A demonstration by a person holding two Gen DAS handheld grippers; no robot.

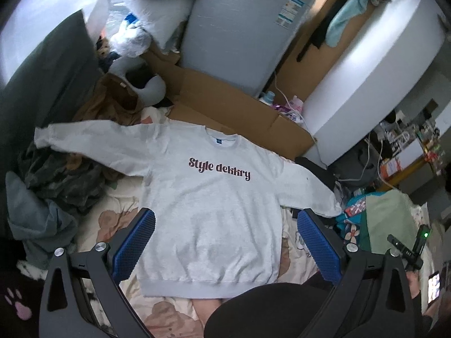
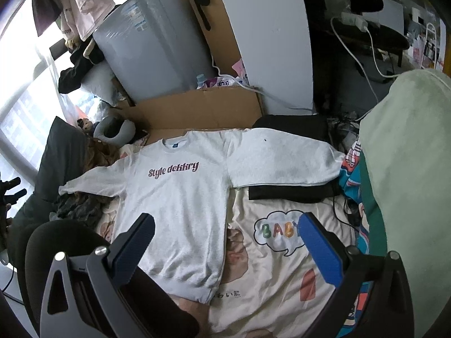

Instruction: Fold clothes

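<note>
A bed is seen w/ a cream sheet [image 2: 270, 278], printed w/ cartoon bears and a "BABY" speech bubble. Clutter is packed round it: flattened cardboard [image 1: 225, 104] behind the head end, a tall grey appliance [image 1: 234, 33] upright beyond that, a white panel [image 2: 273, 36] to the right, cables and a plug strip further right. A grey neck pillow [image 2: 112, 132] and a dark cushion [image 2: 63, 152] are seen at the left edge; a pale green blanket [image 2: 408, 169] is bunched at the right.

The sweatshirt [image 1: 208, 205] is laid flat, front up, in the middle of the sheet, sleeves spread out to both sides, hem toward the cameras. It is light grey, soft fleece-like knit, ribbed at collar and hem, w/ "Style dekkry" printed in dark red across the chest and a small blue neck label. Its right-hand sleeve (as viewed) is draped over a folded black garment [image 2: 293, 193]; the other sleeve lies over a rumpled camo-pattern cloth [image 1: 59, 180].

The left gripper [image 1: 225, 242] is held above the lower body of the sweatshirt, fingers spread wide, nothing pinched; blue textured pads [image 1: 135, 245] are seen. The right gripper [image 2: 225, 250] is likewise spread and empty, above the sweatshirt's side edge and the bare sheet.
</note>
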